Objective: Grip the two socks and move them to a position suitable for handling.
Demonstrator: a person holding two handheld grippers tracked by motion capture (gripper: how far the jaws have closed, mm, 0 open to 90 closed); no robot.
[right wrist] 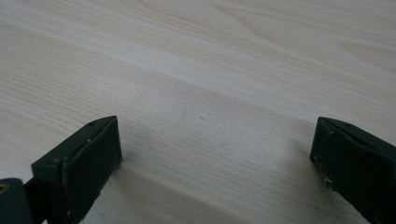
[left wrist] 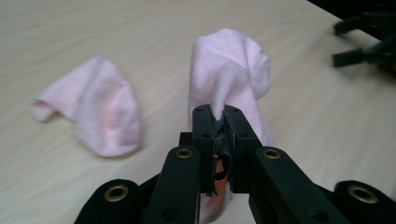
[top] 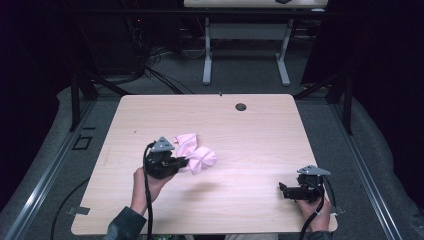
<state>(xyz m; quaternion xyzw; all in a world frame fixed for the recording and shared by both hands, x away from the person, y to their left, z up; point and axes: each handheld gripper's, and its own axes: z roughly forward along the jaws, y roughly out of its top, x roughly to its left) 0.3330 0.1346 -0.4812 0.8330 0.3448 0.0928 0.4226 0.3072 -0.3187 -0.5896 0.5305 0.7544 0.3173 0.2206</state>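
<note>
A pink cloth [top: 202, 159] hangs bunched above the table, pinched by my left gripper [top: 186, 162], which is shut on it. In the left gripper view the cloth [left wrist: 229, 70] rises from between the closed jaws of that gripper [left wrist: 219, 126]. A second pink piece [top: 186, 142] lies on the table just behind; whether it joins the held cloth I cannot tell. It lies flat and crumpled [left wrist: 100, 112] at the left of the left gripper view. My right gripper [top: 281, 190] rests low at the table's front right, its jaws wide apart [right wrist: 215, 154] over bare wood.
The light wooden table [top: 250, 135] has a round cable hole [top: 241, 107] near its far edge. Another table's legs [top: 207, 55] stand on the floor beyond. Cables trail off the front edge from both grippers.
</note>
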